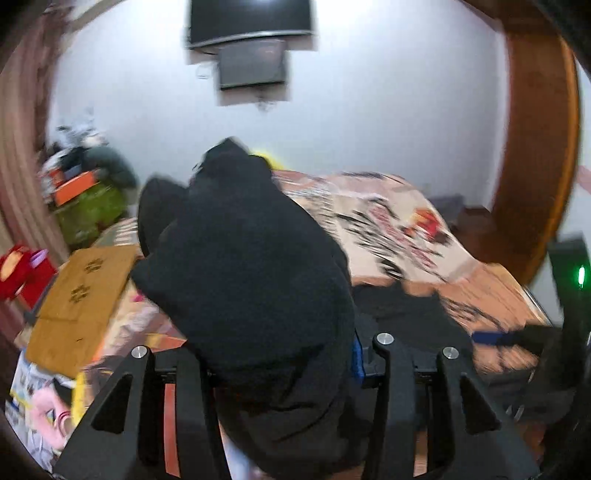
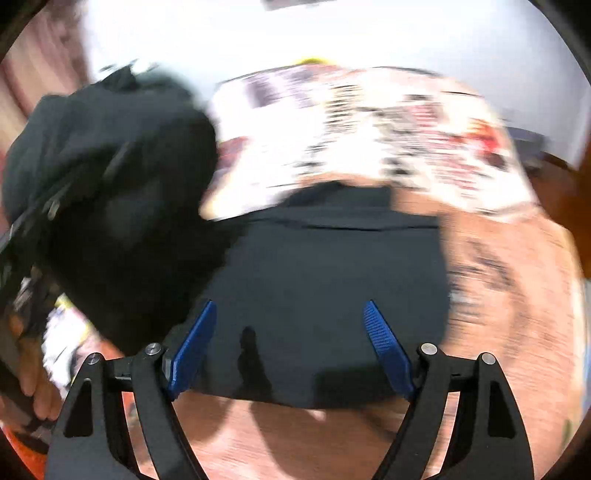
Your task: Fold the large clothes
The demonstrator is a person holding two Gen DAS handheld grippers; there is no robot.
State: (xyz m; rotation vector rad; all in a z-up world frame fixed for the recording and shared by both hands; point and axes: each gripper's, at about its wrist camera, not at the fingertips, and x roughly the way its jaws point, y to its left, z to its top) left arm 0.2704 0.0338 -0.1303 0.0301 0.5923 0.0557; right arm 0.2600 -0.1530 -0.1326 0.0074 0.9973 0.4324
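Garment hem lies between the spread right hand-held gripper fingers.

place: home bedroom | evidence: bed with patterned blanket; wall-mounted TV; curtain

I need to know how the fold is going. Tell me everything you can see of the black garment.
The black garment looks like thick, soft fabric. One part is bunched and raised, clamped in the left gripper. Another part lies flat on the patterned bedspread, under the open right gripper, which does not grip it. Motion blur hides finer details.
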